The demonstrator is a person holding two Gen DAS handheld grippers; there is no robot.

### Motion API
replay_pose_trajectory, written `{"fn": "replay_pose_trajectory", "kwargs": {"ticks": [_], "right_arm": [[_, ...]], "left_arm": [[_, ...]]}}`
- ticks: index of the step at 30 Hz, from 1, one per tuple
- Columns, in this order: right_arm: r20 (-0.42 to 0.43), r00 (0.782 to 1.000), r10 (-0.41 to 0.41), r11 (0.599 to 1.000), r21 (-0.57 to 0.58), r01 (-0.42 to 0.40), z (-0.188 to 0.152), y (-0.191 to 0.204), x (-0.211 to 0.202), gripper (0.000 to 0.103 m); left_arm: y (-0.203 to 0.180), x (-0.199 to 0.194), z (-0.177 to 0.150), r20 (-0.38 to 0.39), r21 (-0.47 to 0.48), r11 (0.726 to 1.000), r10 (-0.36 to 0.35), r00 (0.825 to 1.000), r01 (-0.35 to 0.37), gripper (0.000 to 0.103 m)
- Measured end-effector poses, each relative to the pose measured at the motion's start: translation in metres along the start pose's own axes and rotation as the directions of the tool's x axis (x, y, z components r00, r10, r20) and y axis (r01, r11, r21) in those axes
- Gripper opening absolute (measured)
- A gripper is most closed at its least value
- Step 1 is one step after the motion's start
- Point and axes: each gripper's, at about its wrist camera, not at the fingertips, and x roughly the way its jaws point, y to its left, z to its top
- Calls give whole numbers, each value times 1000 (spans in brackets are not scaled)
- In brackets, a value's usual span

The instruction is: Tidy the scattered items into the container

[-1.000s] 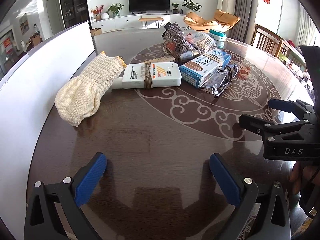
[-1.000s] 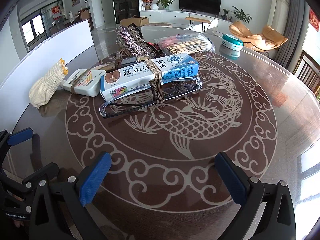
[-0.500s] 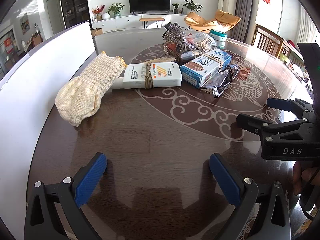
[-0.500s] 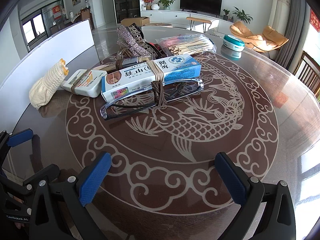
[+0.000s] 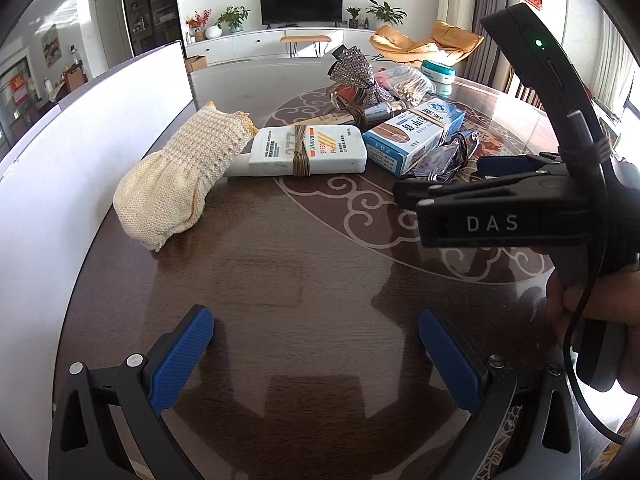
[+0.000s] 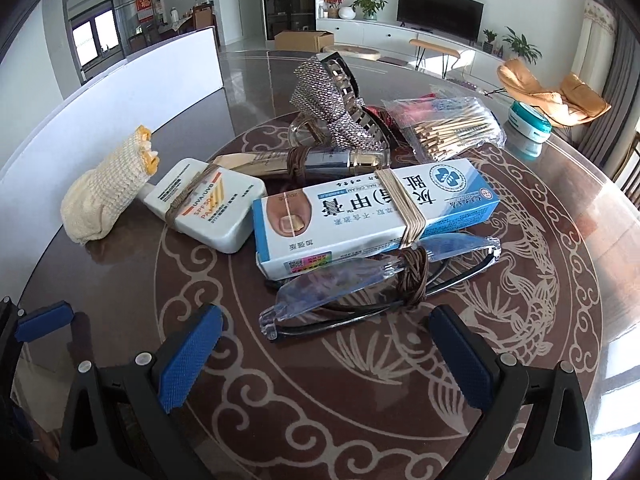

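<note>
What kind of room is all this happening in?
Most likely a home living and dining area: a flat television on a long white cabinet, an orange lounge chair, and potted plants behind a round dining table.

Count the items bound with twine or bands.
4: sunscreen beside the glove; tube behind it; cream box at centre; glasses in front. Others behind may be hidden.

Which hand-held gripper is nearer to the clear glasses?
Right. The right hand-held gripper is open just before the glasses; the left hand-held gripper is open farther away, over bare table.
</note>
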Motion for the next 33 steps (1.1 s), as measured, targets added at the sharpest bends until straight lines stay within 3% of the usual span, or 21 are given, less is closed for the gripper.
{"fn": "replay_pose_trajectory", "kwargs": {"ticks": [3,9,13,16,19,23,27,32,33], "right_arm": [[-9,995,-101,980,169,101,1,-33,1,103],[-22,982,-190,942,278,188,-18,-79,-13,103],[-21,982,-189,946,264,188,-21,-79,-16,103],[-21,982,-189,946,264,188,-19,-80,-14,103],[-21,982,-189,946,264,187,-19,-80,-14,103],[-21,982,-188,946,265,186,-19,-80,-14,103],[-21,982,-188,946,265,187,-19,-80,-14,103],[-21,982,-189,946,264,187,-19,-80,-13,103],[-21,982,-189,946,264,187,-19,-80,-13,103]], "left_arm": [[0,0,0,0,0,1000,0,1000,0,103],[1,0,-1,0,-2,1000,2,1000,-2,103],[13,0,-1,-7,-38,999,30,1000,-30,103],[33,4,8,-34,-82,992,97,995,-100,103],[43,3,29,-13,-30,979,202,979,-202,103],[46,6,62,21,83,966,245,969,-246,103],[58,27,85,18,116,976,181,983,-182,103],[66,51,93,-28,134,975,184,983,-178,103],[67,54,90,-31,135,976,179,983,-173,98]]}}
